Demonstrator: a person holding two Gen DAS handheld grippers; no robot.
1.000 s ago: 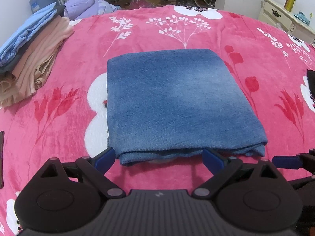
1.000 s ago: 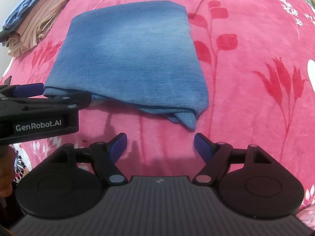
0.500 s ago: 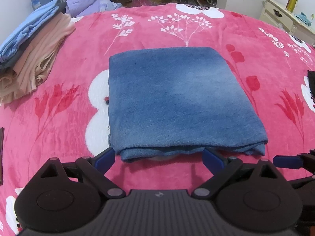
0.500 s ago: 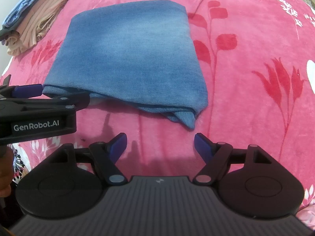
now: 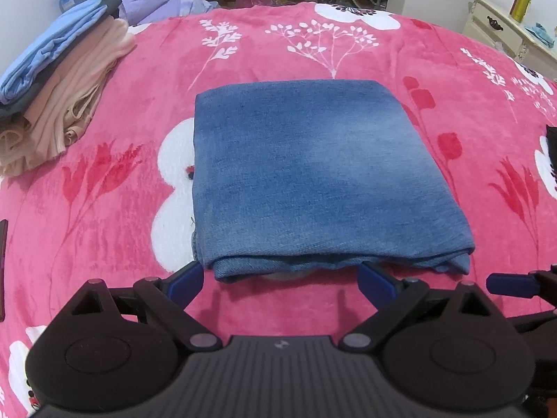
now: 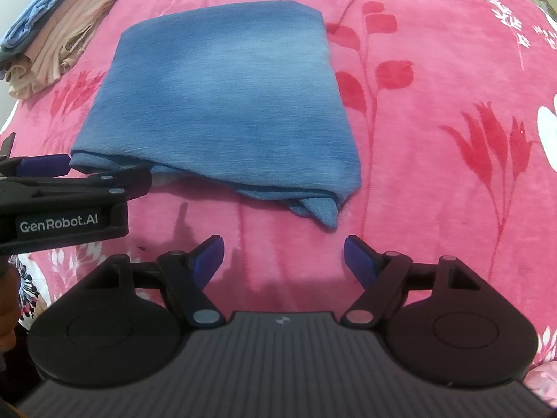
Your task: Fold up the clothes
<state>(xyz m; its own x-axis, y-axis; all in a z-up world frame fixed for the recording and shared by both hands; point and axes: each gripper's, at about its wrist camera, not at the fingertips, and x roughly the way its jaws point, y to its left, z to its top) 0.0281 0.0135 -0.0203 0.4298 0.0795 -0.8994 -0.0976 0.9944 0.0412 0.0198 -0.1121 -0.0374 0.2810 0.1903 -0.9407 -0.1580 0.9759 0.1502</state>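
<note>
Already folded into a thick, near-square packet, the denim (image 5: 313,177) lies flat in the middle of the pink bed (image 5: 365,55), its layered edge facing both tools. One loose corner (image 6: 322,210) sticks out low at the near right end, untidy next to the rest.

The left gripper (image 5: 280,280) sits right at the near edge, jaws spread wide and empty, with the fold line between the two blue pads. The right gripper (image 6: 283,254) hangs just short of the stray corner, jaws likewise spread and holding nothing.

The garment looks close to done, so the step is probably a final tidy or a lift to the pile (image 5: 59,80) of folded clothes at the far left of the bed. To do it well, each tool should slide low along the blanket and bite through all layers at once, not just the top sheet, or the packet will peel open. The right one should gather the hanging corner inside its bite. Both ends should rise together and level, since the denim is heavy and will sag between them.
</note>
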